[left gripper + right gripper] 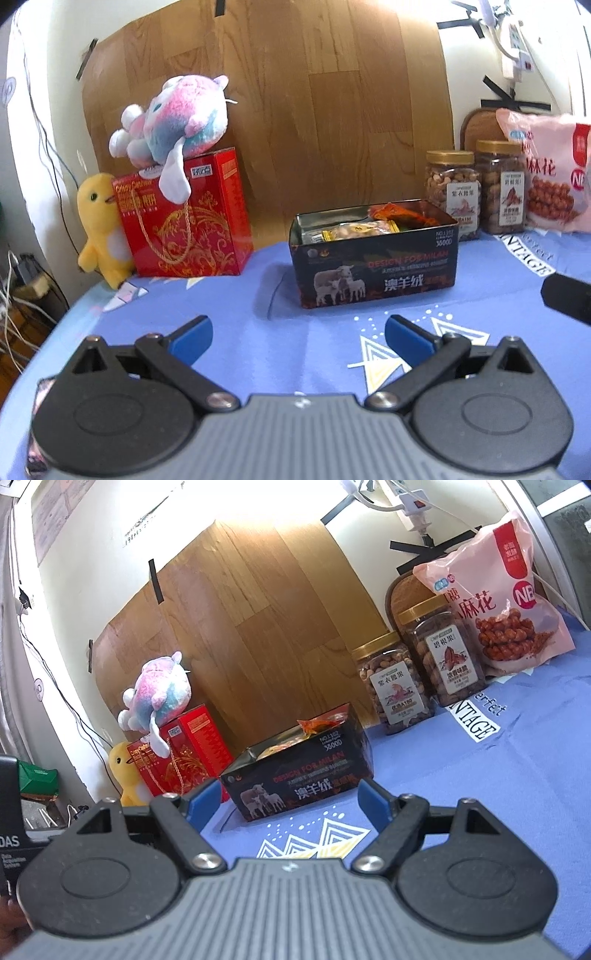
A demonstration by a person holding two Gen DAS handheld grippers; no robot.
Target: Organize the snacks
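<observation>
We see both tongs spread apart, with nothing between their blue pads. The left tongs (298,334) hang low over the surface (229,332), which has a blue cloth on it. The right tongs (286,800) are also above this cloth, a little more to the left side of the scene.

The dark tin box (375,254) stands without a lid in the middle of the surface, in front of both tongs. Inside it lie wrapped snacks (354,229), yellow and orange ones. Behind the box to the right stand two nut jars (452,188) with gold lids, touching each other, and a pink snack bag (550,173) leans just beside them. To the left stands a red gift box (188,221) with a pastel plush toy (177,118) on top, and a yellow plush chick (99,225) leans against its side.
</observation>
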